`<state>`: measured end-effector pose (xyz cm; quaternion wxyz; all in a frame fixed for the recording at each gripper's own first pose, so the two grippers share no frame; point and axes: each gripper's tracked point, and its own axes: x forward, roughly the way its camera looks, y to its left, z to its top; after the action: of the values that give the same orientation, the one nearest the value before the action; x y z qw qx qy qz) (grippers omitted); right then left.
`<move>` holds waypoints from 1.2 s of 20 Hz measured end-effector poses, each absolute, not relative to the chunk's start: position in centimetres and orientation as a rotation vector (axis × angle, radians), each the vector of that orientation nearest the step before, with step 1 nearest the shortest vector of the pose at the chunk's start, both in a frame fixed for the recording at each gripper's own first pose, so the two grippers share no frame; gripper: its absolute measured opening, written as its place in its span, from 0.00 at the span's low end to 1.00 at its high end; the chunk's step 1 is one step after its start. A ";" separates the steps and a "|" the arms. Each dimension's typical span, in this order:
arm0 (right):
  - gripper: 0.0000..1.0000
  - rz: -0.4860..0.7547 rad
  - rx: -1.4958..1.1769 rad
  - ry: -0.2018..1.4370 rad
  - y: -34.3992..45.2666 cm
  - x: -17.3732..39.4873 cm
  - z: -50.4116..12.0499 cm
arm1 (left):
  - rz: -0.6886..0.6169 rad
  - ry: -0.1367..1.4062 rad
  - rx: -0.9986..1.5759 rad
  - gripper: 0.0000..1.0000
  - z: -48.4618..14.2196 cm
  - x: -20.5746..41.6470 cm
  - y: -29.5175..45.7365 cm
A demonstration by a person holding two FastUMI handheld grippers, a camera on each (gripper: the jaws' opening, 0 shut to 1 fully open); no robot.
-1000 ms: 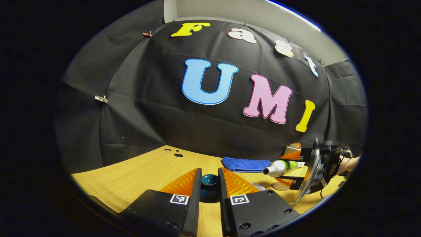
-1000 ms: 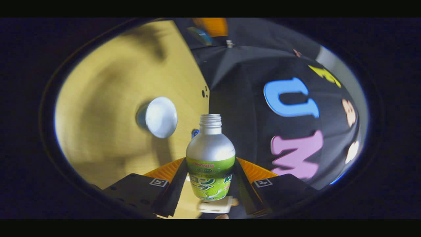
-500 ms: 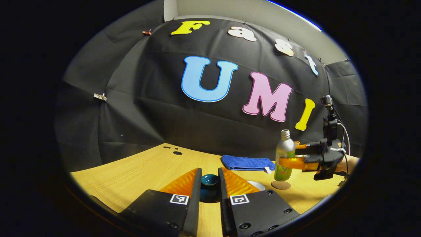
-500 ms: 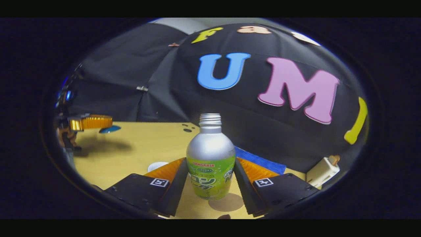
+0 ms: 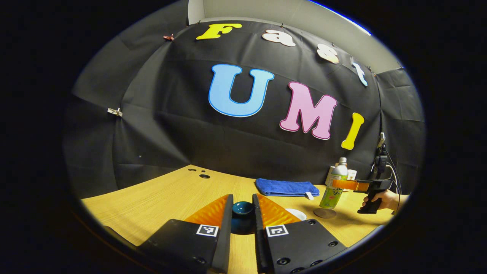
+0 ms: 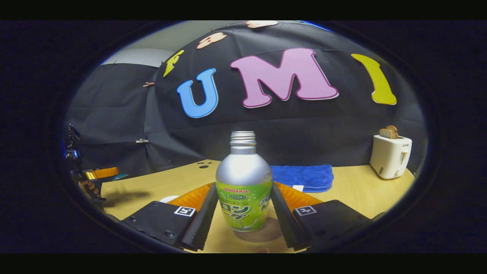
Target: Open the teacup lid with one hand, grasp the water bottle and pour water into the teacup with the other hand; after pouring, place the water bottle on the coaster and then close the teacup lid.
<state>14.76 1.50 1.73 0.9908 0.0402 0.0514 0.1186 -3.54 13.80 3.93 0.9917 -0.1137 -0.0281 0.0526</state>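
Bottle upright over the coaster, lid held off the cup.

The right gripper (image 6: pixel 243 207) has its jaws closed on the bottle (image 6: pixel 243 190), upright above the coaster (image 5: pixel 325 213), contact unclear. The left gripper (image 5: pixel 242 213) has its jaws pinched on the dark lid (image 5: pixel 242 209), low over the worktop (image 5: pixel 171 198). The white cup (image 5: pixel 296 214) sits just beside, a blue cloth (image 5: pixel 287 187) behind.

Bare table (image 6: pixel 354 186) between towel (image 6: pixel 302 177) and toaster (image 6: pixel 390 156); towel against wall.
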 end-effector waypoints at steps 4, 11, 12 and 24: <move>0.79 0.238 0.031 0.098 0.9 14.5 0.9 | 0.107 -0.044 -0.226 0.31 3.4 -3.3 13.7; 0.79 0.238 -0.004 0.112 0.9 14.7 -0.2 | 0.097 -0.040 -0.226 0.31 3.3 -3.1 13.3; 0.79 0.238 0.003 0.116 0.8 14.7 -0.5 | 0.097 -0.039 -0.226 0.31 3.2 -3.1 13.3; 0.93 0.233 0.049 0.144 0.0 13.0 -1.9 | 0.057 -0.047 -0.245 0.31 3.6 -2.8 11.0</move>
<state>12.97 0.00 -1.88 0.9903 0.0242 0.0718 0.1161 -2.80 10.97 3.65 0.9918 -0.1222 -0.0236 0.0286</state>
